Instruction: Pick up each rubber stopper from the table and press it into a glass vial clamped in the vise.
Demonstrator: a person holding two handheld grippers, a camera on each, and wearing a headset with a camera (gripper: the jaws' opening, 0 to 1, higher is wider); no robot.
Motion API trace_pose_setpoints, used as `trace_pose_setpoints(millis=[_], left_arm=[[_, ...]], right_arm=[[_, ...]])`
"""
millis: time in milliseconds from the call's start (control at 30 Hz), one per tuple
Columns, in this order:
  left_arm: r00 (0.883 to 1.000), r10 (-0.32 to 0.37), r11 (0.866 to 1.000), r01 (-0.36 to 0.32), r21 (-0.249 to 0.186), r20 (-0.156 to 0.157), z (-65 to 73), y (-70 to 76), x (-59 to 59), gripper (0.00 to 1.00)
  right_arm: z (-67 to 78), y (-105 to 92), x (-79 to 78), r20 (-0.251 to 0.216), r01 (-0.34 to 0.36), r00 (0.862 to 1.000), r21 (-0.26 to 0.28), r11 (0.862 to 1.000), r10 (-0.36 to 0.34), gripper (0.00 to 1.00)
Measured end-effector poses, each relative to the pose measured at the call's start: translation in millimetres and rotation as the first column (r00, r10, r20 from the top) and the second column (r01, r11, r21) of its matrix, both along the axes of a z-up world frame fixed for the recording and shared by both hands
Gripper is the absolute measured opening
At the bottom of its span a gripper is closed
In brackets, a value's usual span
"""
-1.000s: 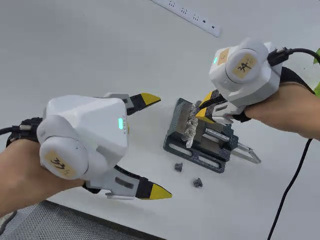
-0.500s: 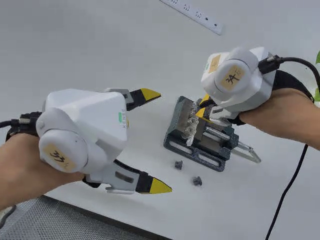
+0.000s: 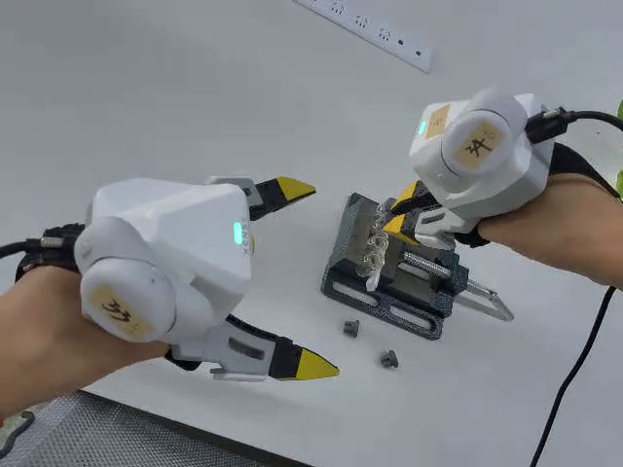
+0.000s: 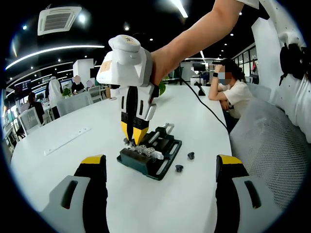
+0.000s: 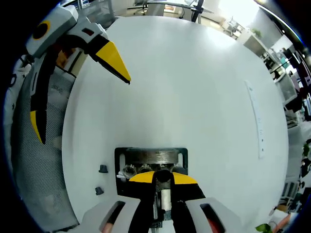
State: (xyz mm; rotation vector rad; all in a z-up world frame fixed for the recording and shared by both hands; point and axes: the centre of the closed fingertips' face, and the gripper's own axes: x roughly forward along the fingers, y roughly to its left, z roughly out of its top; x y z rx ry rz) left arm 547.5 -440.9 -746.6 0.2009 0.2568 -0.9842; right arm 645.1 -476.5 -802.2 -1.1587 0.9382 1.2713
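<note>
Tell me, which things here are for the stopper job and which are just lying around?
For the job: dark grey metal vise, clear glass vials clamped in it, two small dark rubber stoppers on the table, right gripper shut on another stopper, open left gripper.
Just lying about: long white power strip, black cable.

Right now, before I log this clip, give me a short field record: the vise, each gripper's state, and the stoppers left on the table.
vise: on the table, clamping a row of glass vials
left gripper: open, empty, apart from the vise
right gripper: over the vials, jaws closed on a small dark piece, apparently a stopper
loose stoppers: two, on the table beside the vise base, apart from each other
stage: likely mid-insertion; two stoppers not yet picked up
</note>
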Motion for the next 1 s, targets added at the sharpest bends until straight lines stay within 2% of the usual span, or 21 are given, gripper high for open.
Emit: trace_pose_setpoints(millis=[500, 600, 800, 1000], left_arm=[[1.0, 0.007, 1.0, -0.007, -0.008, 0.003, 1.2, 0.4, 0.1, 0.92], [1.0, 0.008, 1.0, -0.008, -0.006, 0.002, 0.9, 1.1, 0.0, 0.92], [1.0, 0.007, 1.0, -0.007, -0.006, 0.002, 1.5, 1.3, -0.7, 0.92], [1.0, 0.0, 1.0, 0.0, -0.006, -0.001, 1.1, 0.7, -2.6, 0.92]], right_arm=[[1.2, 2.2, 1.0, -0.009, 0.015, 1.0, 0.015, 1.0, -0.015, 0.08], [6.4, 4.0, 1.9, -0.002, 0.018, 1.0, 0.029, 0.999, -0.018, 0.1], [17.7, 5.6, 2.8, -0.018, 0.046, 0.999, 0.073, 0.996, -0.045, 0.08], [25.3, -1.6, 9.9, -0.042, 0.109, 0.994, 0.111, 0.988, -0.105, 0.06]])
